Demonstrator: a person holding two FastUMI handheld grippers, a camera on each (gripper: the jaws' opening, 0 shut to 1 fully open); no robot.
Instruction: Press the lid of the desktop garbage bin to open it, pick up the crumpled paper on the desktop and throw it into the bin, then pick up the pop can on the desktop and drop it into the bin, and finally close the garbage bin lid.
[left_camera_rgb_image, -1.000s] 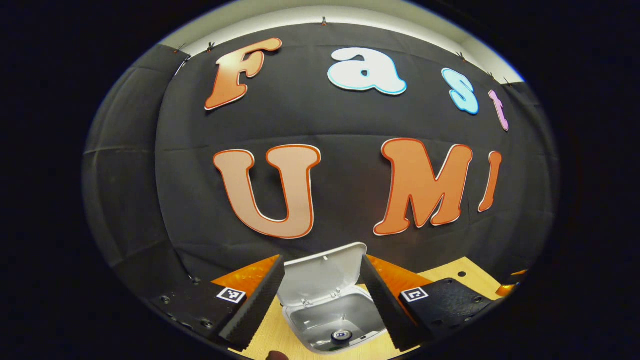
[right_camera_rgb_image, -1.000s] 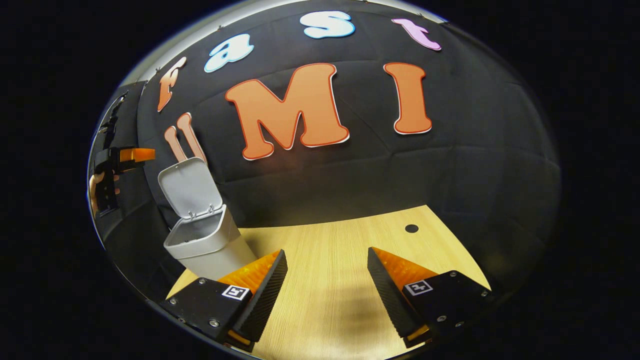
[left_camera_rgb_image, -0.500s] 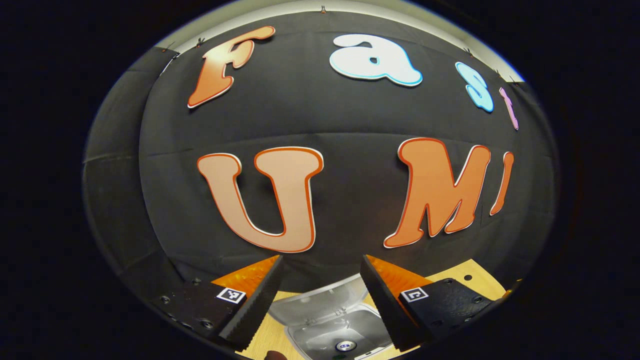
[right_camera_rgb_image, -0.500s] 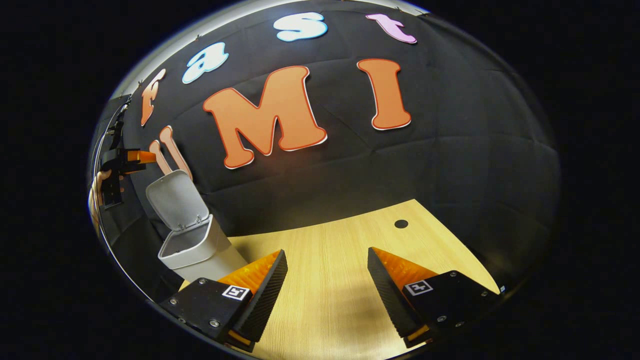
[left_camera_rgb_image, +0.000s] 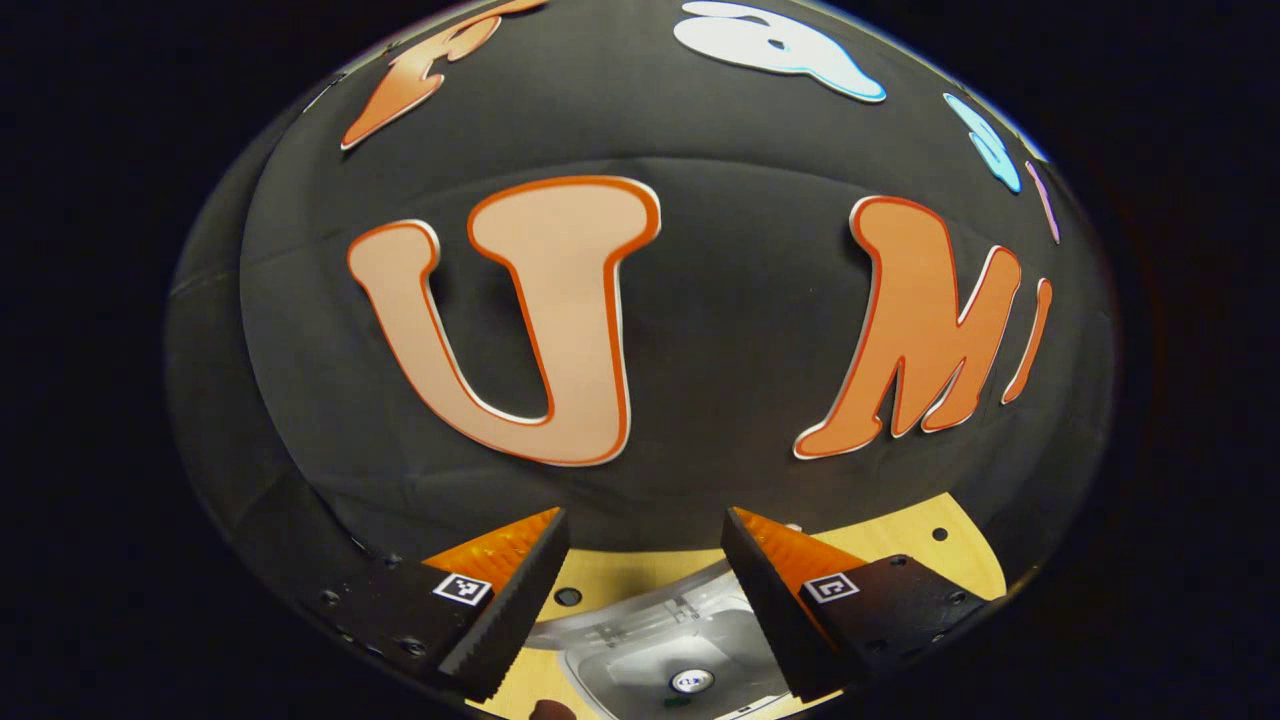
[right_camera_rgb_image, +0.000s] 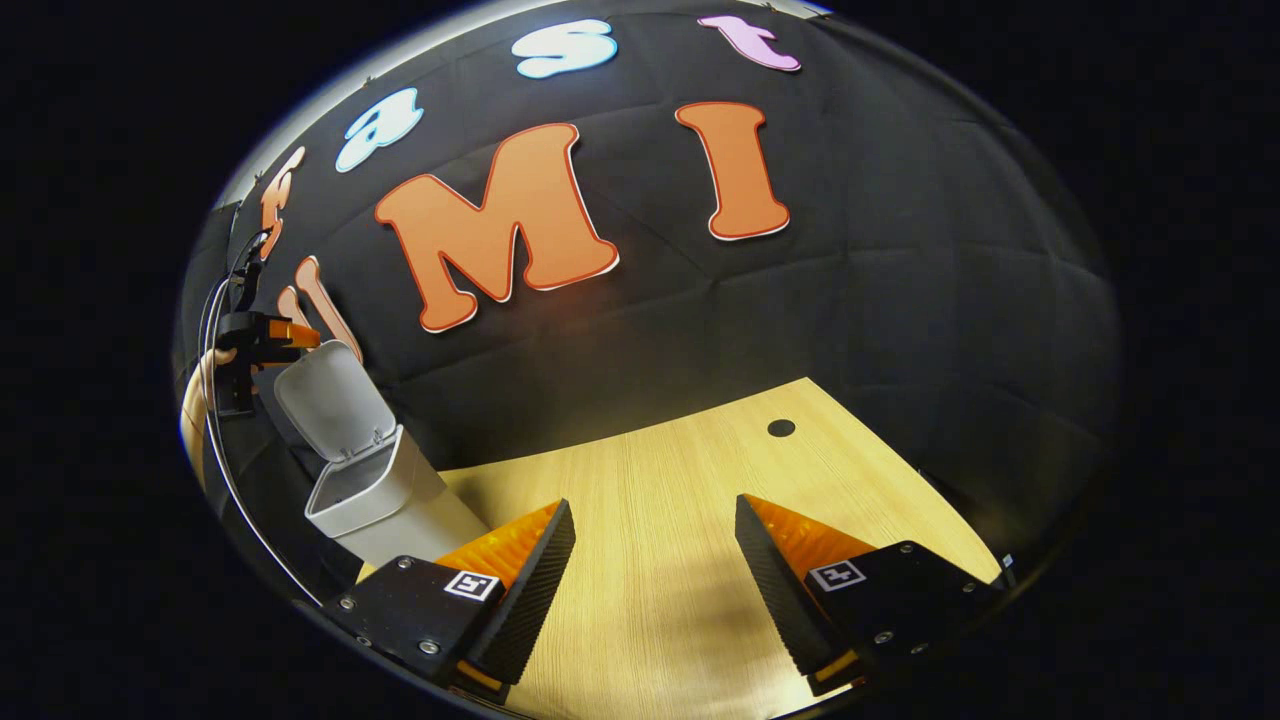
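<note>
While your left gripper (left_camera_rgb_image: 645, 545) hangs with jaws apart above the open bin (left_camera_rgb_image: 650, 665), the can (left_camera_rgb_image: 691, 681) lies inside; your right gripper (right_camera_rgb_image: 650, 540) is spread, empty, over the table (right_camera_rgb_image: 680, 470), its lid (right_camera_rgb_image: 330, 400) raised.

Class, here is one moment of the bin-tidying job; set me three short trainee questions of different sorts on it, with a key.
1. True or false: the bin lid stands open.
2. Which gripper is nearer the lid: A left gripper, B right gripper?
3. Fill in: the can lies ___ the bin.

Key: 1 true. 2 A. 3 inside.
</note>
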